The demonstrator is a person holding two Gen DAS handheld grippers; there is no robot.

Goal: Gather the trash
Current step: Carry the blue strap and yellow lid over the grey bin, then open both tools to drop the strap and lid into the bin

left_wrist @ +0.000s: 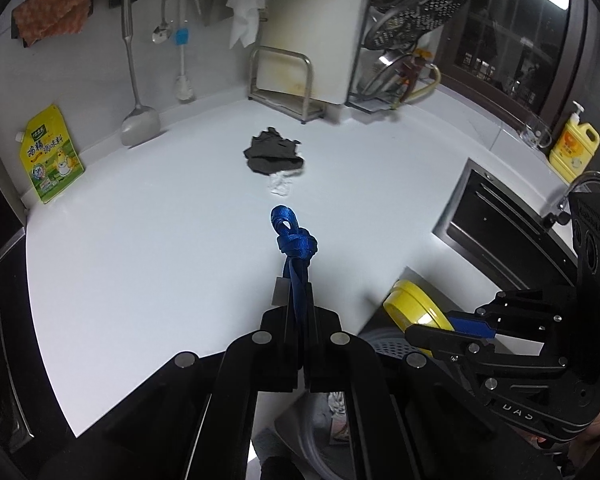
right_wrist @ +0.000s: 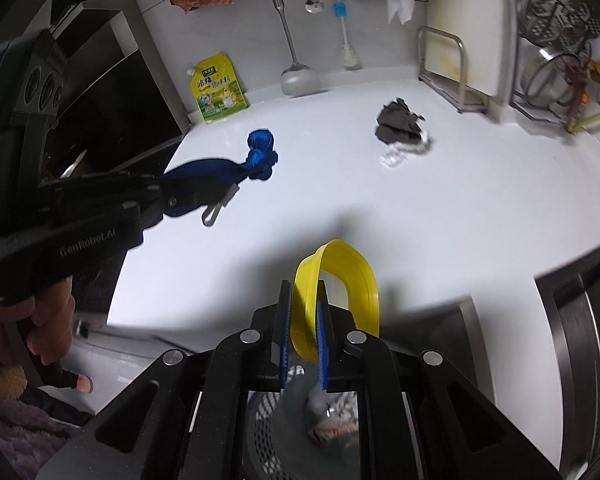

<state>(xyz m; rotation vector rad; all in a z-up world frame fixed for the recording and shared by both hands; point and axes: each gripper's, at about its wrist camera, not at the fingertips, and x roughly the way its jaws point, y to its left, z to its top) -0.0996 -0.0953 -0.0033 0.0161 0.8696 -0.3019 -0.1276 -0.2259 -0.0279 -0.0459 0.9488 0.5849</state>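
Left wrist view shows the left gripper (left_wrist: 296, 300) clamped on a knotted blue strap (left_wrist: 294, 240) held above the white counter (left_wrist: 140, 260), with dark crumpled trash (left_wrist: 274, 152) farther back. Right wrist view alone shows the right gripper (right_wrist: 304, 320) pinching a yellow ring (right_wrist: 340, 292) over a mesh trash bin (right_wrist: 268, 440) holding scraps.

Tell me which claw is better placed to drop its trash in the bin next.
Right, probably. The right claw holds the yellow ring directly above the bin. The left claw holds the blue strap over the counter.
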